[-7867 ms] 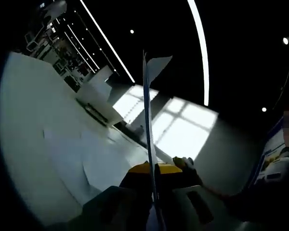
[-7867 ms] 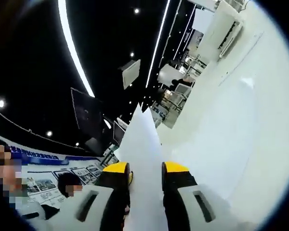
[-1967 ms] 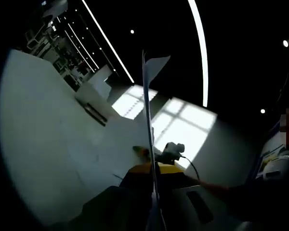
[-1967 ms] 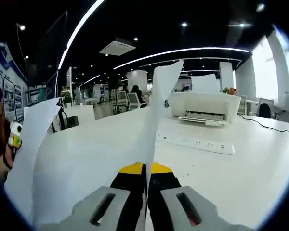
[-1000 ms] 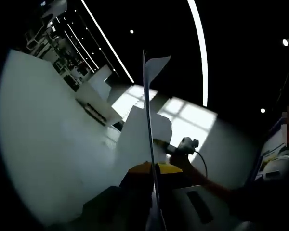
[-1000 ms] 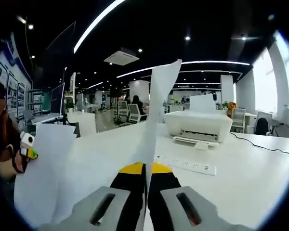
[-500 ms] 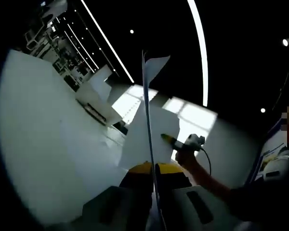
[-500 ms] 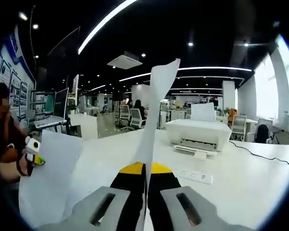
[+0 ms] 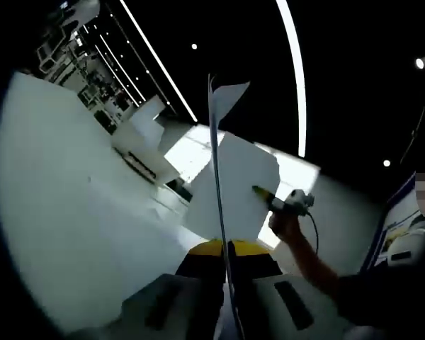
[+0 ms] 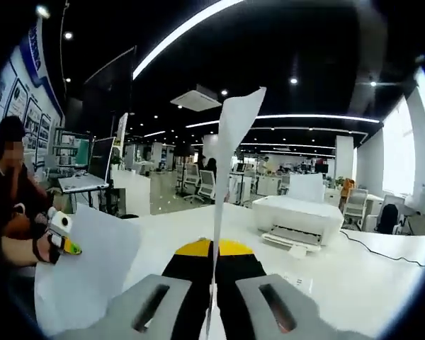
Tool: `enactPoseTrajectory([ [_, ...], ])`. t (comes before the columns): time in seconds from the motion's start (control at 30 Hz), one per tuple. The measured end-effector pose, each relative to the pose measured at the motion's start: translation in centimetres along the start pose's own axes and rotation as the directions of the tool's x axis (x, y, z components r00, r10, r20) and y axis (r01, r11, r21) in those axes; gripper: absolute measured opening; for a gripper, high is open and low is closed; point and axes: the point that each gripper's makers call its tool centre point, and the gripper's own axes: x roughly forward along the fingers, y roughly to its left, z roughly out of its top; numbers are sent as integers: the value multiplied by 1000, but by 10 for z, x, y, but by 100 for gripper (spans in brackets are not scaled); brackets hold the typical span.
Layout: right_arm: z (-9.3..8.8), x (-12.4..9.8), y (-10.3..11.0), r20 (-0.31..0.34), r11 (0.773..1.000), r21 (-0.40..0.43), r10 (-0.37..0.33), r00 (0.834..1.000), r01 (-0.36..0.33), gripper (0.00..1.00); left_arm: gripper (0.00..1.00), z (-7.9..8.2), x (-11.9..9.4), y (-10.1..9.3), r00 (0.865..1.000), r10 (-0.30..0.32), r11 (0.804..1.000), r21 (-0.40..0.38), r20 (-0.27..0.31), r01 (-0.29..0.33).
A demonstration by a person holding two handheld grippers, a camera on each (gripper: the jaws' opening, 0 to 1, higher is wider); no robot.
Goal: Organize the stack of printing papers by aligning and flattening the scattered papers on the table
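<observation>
Holding paper in the air, the left gripper (image 9: 225, 249) and the right gripper (image 10: 214, 249) each clench a sheet (image 9: 214, 142) edge-on, clear of the table (image 9: 49, 205). Judging by this, gathering is underway; squaring and flattening the stack on the table remain.

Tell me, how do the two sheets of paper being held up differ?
In the right gripper view, the right gripper's sheet stands edge-on, a thin upright sliver pinched between the jaws. The left gripper's sheet faces the camera broadly and hangs lower, at the left. Both are plain white and lifted off the table.

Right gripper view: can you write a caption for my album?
Right gripper pinches an upright paper sheet above a white table, printer behind.
</observation>
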Motion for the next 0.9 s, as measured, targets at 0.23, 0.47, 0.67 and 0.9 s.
enactPoseTrajectory([
  [0.23, 32, -12, 22, 59, 999, -15, 35, 998, -35, 0, 6, 0, 0, 1, 1000, 0, 1000, -1, 0, 0],
  [0.47, 57, -21, 44, 103, 996, -47, 74, 992, -69, 0, 6, -1, 1, -1, 1000, 0, 1000, 0, 0, 0],
  [0.67, 68, -23, 55, 116, 994, -64, 97, 989, -90, 0, 6, -1, 1, -1, 1000, 0, 1000, 4, -2, 0],
  [0.9, 80, -35, 65, 127, 993, -74, 104, 986, -96, 0, 6, -1, 0, -1, 1000, 0, 1000, 2, -1, 0],
])
